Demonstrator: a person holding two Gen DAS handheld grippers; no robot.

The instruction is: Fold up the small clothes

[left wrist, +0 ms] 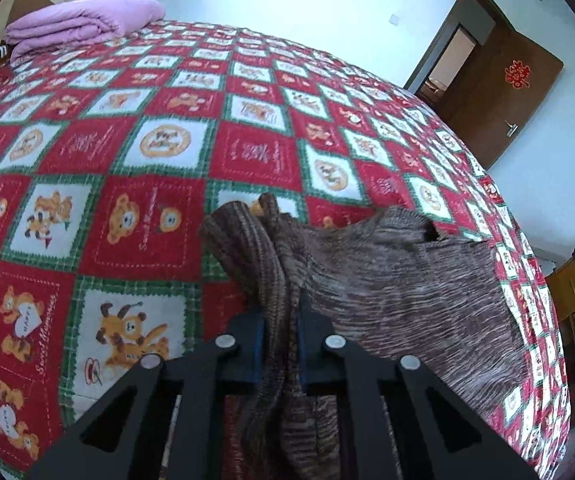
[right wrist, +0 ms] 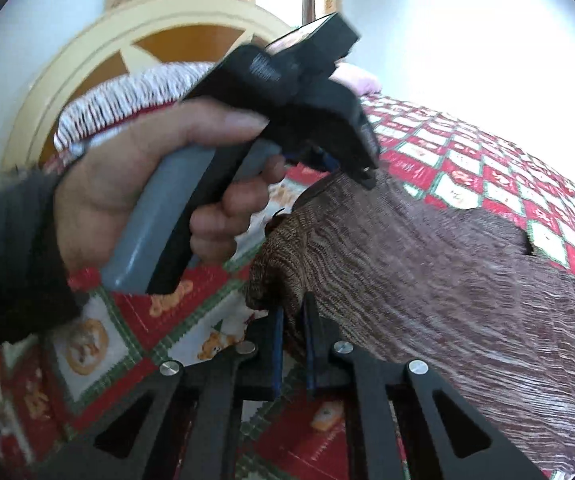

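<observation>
Bunching between both tools (left wrist: 280, 344) (right wrist: 293, 332): ribbed, streaky brown knit (left wrist: 387, 280).

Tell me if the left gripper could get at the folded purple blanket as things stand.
Probably not: the left gripper is shut on the brown knit garment, and the purple blanket lies at the far end of the bedspread.

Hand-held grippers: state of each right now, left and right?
Left hand-held gripper: closed on a bunched edge of the brown knit garment.
Right hand-held gripper: closed on another edge of the same garment.
</observation>
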